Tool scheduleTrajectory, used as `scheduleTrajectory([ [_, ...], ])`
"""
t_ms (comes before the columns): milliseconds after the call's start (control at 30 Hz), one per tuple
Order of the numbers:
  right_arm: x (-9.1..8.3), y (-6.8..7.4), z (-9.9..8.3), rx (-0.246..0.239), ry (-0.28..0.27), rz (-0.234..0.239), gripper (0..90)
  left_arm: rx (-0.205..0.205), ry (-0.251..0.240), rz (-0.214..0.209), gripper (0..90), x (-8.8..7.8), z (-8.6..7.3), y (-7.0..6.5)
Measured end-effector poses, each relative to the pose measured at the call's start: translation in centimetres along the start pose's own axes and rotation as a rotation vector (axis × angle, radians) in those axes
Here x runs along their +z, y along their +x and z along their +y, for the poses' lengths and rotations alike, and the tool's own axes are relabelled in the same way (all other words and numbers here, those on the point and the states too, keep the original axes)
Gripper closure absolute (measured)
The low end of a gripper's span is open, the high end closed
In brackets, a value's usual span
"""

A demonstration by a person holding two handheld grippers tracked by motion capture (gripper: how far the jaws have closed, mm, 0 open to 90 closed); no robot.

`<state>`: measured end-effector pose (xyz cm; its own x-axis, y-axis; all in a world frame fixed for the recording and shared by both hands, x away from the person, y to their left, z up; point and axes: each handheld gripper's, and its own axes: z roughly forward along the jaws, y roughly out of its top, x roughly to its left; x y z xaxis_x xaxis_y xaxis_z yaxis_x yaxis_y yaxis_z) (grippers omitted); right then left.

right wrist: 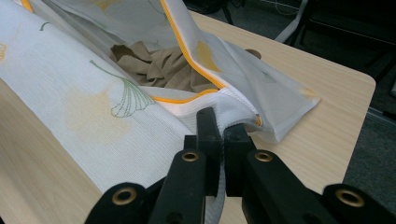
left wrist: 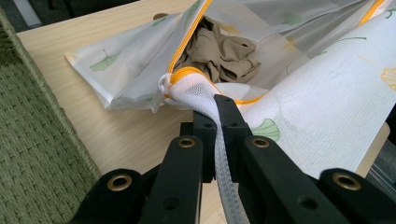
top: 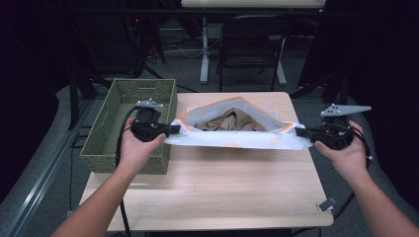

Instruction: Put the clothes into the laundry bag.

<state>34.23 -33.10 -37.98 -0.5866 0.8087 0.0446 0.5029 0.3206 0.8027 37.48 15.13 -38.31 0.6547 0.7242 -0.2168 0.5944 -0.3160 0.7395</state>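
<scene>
Across the middle of the high view, a white mesh laundry bag [top: 237,138] with an orange zipper edge is stretched between the two grippers above the wooden table [top: 222,192]. Its mouth gapes toward the upper part of the frame, and crumpled tan clothing [top: 230,122] lies inside.

The left gripper [top: 173,130] has its jaws clamped on the bag's left end; in the left gripper view the mesh corner [left wrist: 196,91] is pinched tight between the black jaws. The right gripper [top: 299,132] is likewise closed on the right end, with the mesh caught between its jaws in the right gripper view.

A green woven basket [top: 113,111] stands at the left edge of the table, just beside the left gripper.

Assessment: loading appears done, since the clothing is already in the bag. The zipper remains open along its length. Closing the bag, and perhaps placing it in the basket, is judged outstanding.
</scene>
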Motion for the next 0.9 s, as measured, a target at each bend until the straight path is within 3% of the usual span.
scheduleTrajectory([
  [533,-0.2,1.4,-1.8,0.006,0.018,0.027,88.5,0.001,0.002,-0.007,88.5,-0.3,-3.0,-0.7],
  [700,-0.3,1.8,-2.8,0.013,0.011,0.039,88.4,-0.015,-0.005,-0.028,88.4,-0.4,-4.4,-0.8],
  [900,-0.3,2.8,-4.2,0.001,0.017,0.043,88.5,-0.004,-0.001,-0.025,88.3,-0.3,-6.4,-1.3],
])
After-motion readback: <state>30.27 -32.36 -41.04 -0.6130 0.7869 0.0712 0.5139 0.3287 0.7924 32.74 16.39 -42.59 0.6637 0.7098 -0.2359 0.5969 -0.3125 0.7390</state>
